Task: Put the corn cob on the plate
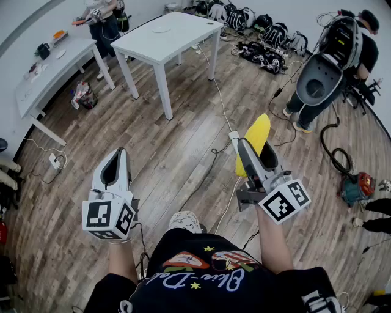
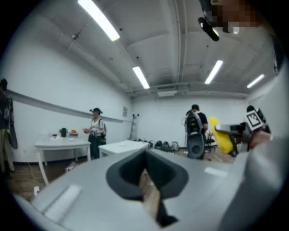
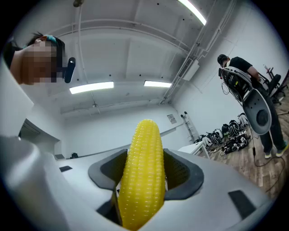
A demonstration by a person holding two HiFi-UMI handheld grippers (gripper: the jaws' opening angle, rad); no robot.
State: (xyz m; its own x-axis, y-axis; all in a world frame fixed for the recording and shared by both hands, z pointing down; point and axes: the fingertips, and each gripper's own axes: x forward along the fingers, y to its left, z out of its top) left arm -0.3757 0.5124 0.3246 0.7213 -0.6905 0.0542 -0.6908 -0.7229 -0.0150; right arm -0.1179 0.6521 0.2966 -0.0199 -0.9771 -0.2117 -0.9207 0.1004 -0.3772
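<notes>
My right gripper (image 1: 254,150) is shut on a yellow corn cob (image 1: 259,127), held in the air over the wooden floor. The cob (image 3: 144,149) stands up between the dark pads (image 3: 183,173) and sticks out past them. The left gripper view also catches the corn cob (image 2: 221,135) at its right. My left gripper (image 1: 116,160) is level beside it, shut, with nothing between its jaws (image 2: 146,173). A white table (image 1: 177,38) stands ahead, with a pale round plate (image 1: 161,28) on top.
A person wearing a backpack rig (image 1: 333,55) stands at the right. Another person (image 1: 101,18) stands by a long wall table (image 1: 46,76) at the far left. Bags (image 1: 263,33) line the back wall. Cables (image 1: 217,104) and a red-and-teal machine (image 1: 357,186) lie on the floor.
</notes>
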